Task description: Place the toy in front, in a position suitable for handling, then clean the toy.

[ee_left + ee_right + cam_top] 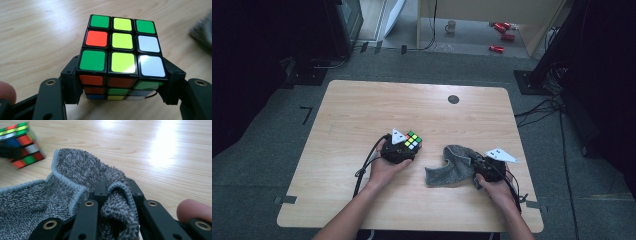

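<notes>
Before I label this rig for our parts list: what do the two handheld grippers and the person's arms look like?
Both are black. The left gripper and right gripper each carry a pale grey three-cornered plate on top and trail a black cable toward the person. Close up, the jaws are flat black linkage bars joined by brass-coloured rivets, ending in blocky black pads. The forearms are bare, with no sleeves in view.

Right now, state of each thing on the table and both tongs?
Puzzle cube: scrambled, upright on the table, between the left jaws.
Left tongs: jaws against the cube's two sides, gripping it.
Grey cloth: crumpled, lying on the table, one edge pinched.
Right tongs: shut on a fold of the cloth.
Table: bare light wood around them.
</notes>
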`<action>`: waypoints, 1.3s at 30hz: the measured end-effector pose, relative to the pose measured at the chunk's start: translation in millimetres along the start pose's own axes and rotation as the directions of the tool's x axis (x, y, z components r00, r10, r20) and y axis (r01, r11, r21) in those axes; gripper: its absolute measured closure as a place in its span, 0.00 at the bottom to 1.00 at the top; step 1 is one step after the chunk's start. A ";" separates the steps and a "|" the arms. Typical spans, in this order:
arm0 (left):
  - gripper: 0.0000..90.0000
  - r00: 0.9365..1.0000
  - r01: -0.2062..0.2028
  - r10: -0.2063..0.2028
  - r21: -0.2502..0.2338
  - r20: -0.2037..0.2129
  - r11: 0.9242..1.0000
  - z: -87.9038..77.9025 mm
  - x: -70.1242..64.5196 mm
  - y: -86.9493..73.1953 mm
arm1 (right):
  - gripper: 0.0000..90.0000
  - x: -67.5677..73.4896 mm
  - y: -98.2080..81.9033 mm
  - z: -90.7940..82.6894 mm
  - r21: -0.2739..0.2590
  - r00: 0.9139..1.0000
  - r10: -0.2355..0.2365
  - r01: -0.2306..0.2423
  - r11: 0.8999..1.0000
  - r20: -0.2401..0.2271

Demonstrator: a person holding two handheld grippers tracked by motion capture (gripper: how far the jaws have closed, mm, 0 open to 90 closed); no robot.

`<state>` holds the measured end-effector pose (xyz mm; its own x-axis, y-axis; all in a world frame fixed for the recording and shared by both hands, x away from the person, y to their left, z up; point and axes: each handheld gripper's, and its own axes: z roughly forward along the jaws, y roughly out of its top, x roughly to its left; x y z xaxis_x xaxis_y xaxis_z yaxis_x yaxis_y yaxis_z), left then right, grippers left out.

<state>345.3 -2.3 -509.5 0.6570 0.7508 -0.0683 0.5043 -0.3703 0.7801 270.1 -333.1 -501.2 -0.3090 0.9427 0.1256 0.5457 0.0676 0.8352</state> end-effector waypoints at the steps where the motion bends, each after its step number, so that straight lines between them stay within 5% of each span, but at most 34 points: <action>1: 0.38 1.000 -0.015 0.015 -0.003 0.022 1.000 -6.3 -3.9 -5.9 | 0.84 -1.5 -0.4 0.3 -0.002 1.000 0.012 -0.012 1.000 0.010; 11: 0.38 0.988 -0.100 0.098 0.012 0.117 0.995 -33.6 -20.4 -27.7 | 0.83 4.2 -1.9 1.4 -0.005 1.000 -0.006 0.006 1.000 0.010; 16: 0.38 0.977 -0.151 0.148 0.007 0.155 0.988 -46.3 -25.0 -38.2 | 0.82 5.2 -3.1 1.2 -0.002 1.000 -0.008 0.008 1.000 0.009; 21: 0.38 0.957 -0.185 0.184 -0.015 0.223 0.983 -61.1 -26.0 -53.3 | 0.82 5.6 -3.1 2.9 0.001 1.000 -0.010 0.010 1.000 0.011; 24: 0.38 0.955 -0.185 0.185 -0.021 0.234 0.983 -63.7 -26.1 -56.2 | 0.80 6.6 -3.1 4.2 0.003 1.000 -0.011 0.011 1.000 0.014; 26: 0.38 0.956 -0.176 0.175 -0.016 0.237 0.984 -64.1 -25.2 -56.6 | 0.77 6.7 -3.0 4.2 -0.001 1.000 -0.013 0.013 1.000 0.013; 27: 0.32 0.963 -0.156 0.150 0.009 0.222 0.988 -63.6 -24.1 -57.4 | 0.66 6.6 -2.0 2.9 -0.006 1.000 -0.004 0.004 1.000 -0.008; 31: 0.23 0.965 -0.153 0.142 0.035 0.219 0.988 -63.9 -23.7 -58.6 | 0.44 6.8 0.4 -1.2 0.002 0.998 -0.003 0.003 1.000 -0.061; 36: 0.20 0.964 -0.185 0.164 0.083 0.208 0.979 -60.9 -27.7 -60.1 | 0.32 8.1 3.6 -8.3 -0.001 0.996 -0.005 0.005 1.000 -0.085; 39: 0.20 0.970 -0.181 0.161 0.101 0.179 0.978 -57.6 -29.5 -58.8 | 0.28 11.2 6.3 -13.5 -0.012 0.996 -0.012 0.011 1.000 -0.092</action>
<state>263.9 28.8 -517.5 0.8195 0.5707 -0.0520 0.4305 -0.5533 0.7131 259.6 -326.5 -487.3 -0.3860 0.9078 0.1642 0.5325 0.0739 0.8432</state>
